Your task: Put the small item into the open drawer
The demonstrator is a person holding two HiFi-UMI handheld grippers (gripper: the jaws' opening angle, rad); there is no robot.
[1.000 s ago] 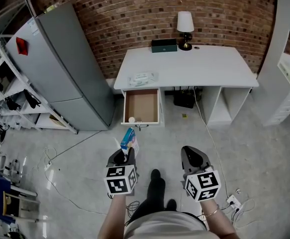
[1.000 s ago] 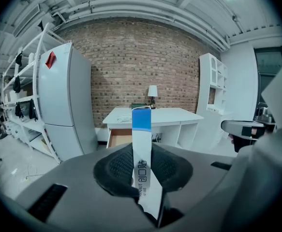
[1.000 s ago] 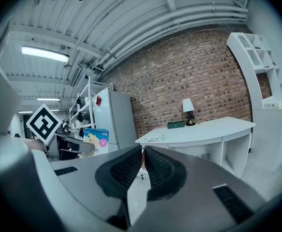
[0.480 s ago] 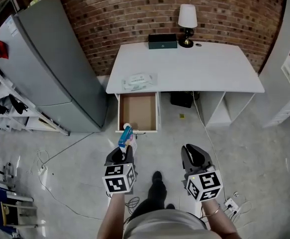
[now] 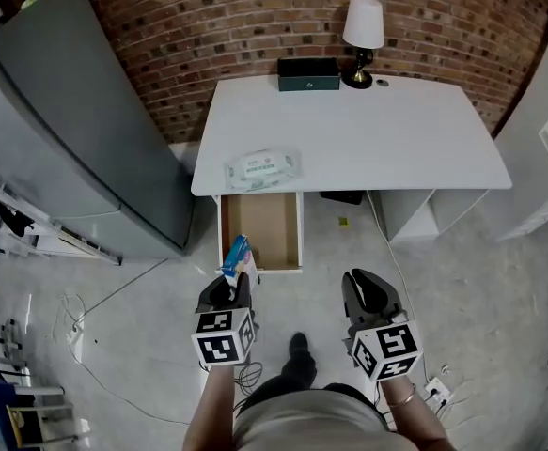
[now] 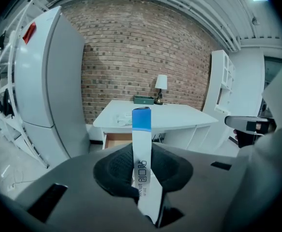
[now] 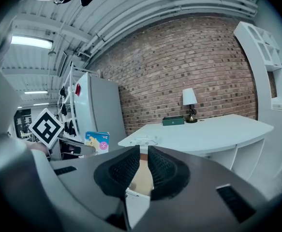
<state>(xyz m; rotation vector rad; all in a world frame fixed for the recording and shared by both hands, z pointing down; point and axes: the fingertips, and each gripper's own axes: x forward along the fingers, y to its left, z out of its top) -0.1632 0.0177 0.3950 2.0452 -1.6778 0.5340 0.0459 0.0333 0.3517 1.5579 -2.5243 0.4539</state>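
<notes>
Brick wall (image 5: 255, 26) closes the far side; a grey fridge (image 5: 76, 130) stands at left. Left tongs (image 5: 233, 285) are clamped on the small item (image 5: 239, 256), a blue-and-white box held upright; in the head view it overlaps the near left corner of the open drawer (image 5: 272, 233). That drawer hangs under the left end of the white counter (image 5: 377, 139), which carries a wipes pack (image 5: 261, 168), a green box (image 5: 308, 73) and a lamp (image 5: 363, 26). Right tongs (image 5: 363, 289) stand slightly apart, empty.
</notes>
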